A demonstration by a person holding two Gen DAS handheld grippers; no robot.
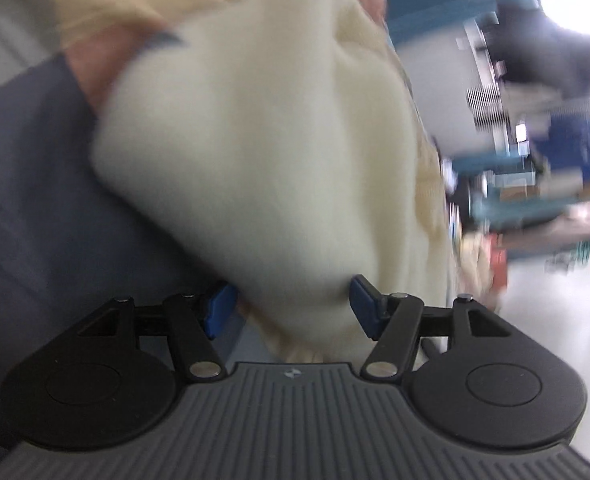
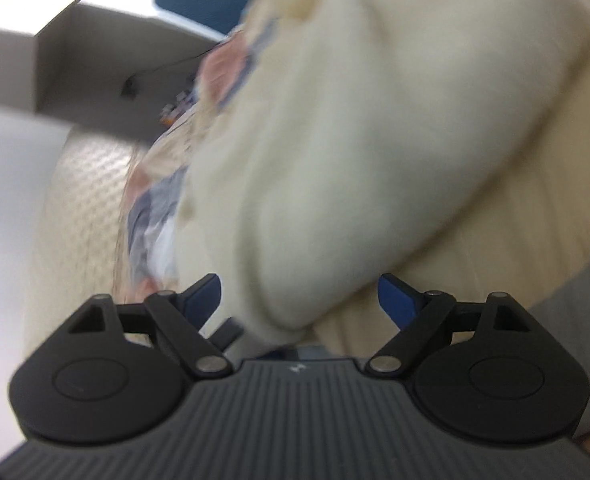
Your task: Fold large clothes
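Between the blue pads of my left tool (image 1: 291, 306) bulges a thick fold of the soft cream fleece garment (image 1: 255, 160); the jaws stand apart around it, and I cannot tell whether they pinch it. My right tool (image 2: 299, 304) is spread wide, the same blurred garment (image 2: 355, 140) sagging between its pads (image 2: 395, 300).

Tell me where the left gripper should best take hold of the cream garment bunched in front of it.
Probably at the narrow lower end of the cream garment, where the bundle tapers down between the left gripper. Its blue fingers stand apart on either side there, so closing straight ahead should pinch it. The upper bulge looks too thick. Blur hides any hem.
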